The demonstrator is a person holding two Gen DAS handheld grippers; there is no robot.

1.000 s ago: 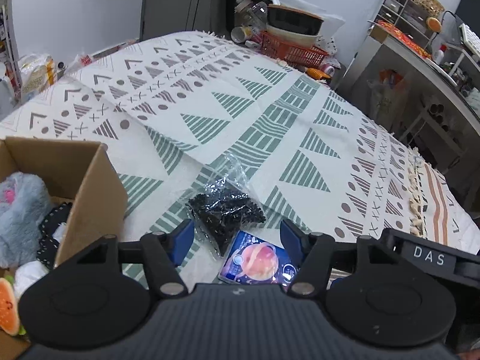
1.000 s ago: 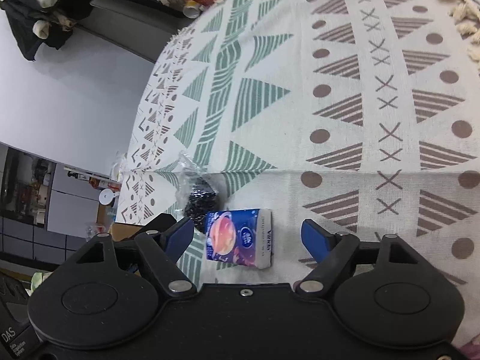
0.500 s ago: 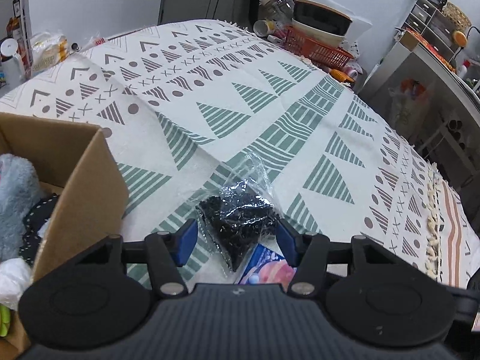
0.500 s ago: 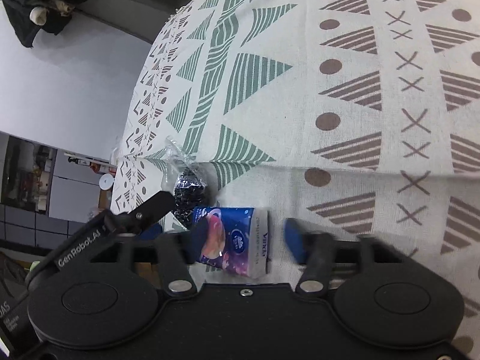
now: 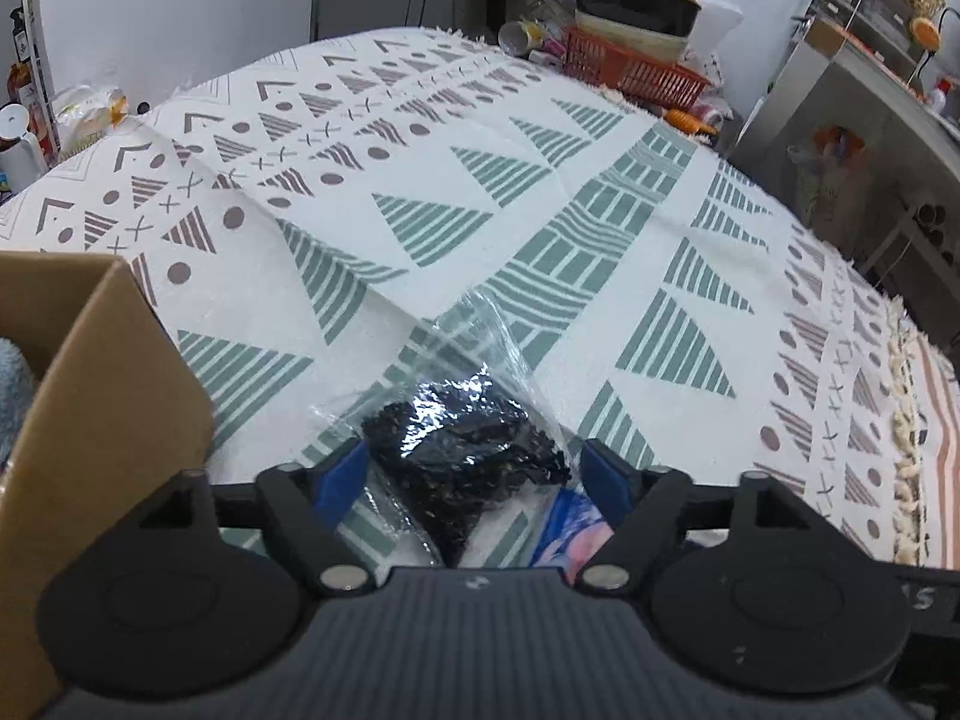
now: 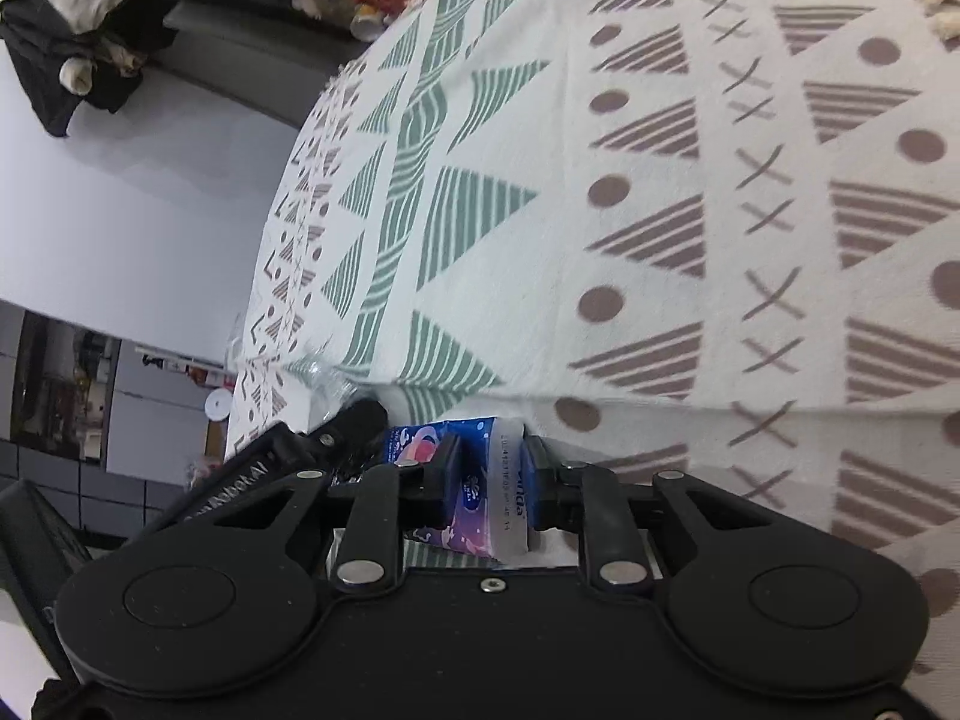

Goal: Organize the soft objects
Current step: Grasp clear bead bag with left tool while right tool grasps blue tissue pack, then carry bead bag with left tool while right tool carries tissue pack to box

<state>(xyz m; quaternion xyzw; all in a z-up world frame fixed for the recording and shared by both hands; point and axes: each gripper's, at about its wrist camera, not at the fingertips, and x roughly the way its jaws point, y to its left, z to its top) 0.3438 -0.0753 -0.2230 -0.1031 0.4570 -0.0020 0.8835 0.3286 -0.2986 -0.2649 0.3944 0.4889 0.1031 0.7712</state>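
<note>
Two tongs — right [image 6: 492, 471] clamps tissue pack [image 6: 480, 480], left [image 5: 471, 474] spread around bead bag [image 5: 462, 456].

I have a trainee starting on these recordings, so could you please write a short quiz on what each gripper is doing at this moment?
1. True or false: the right gripper has its jaws shut on the small blue printed tissue pack.
2. What lies between the open jaws of the left gripper?
A. an orange basket
B. the clear plastic bag of small black pieces
C. a grey plush toy
3. Fill in: the brown cardboard box stands to the ___ of the left gripper in its own view.

Key: 1 true; 2 B; 3 left.
</note>
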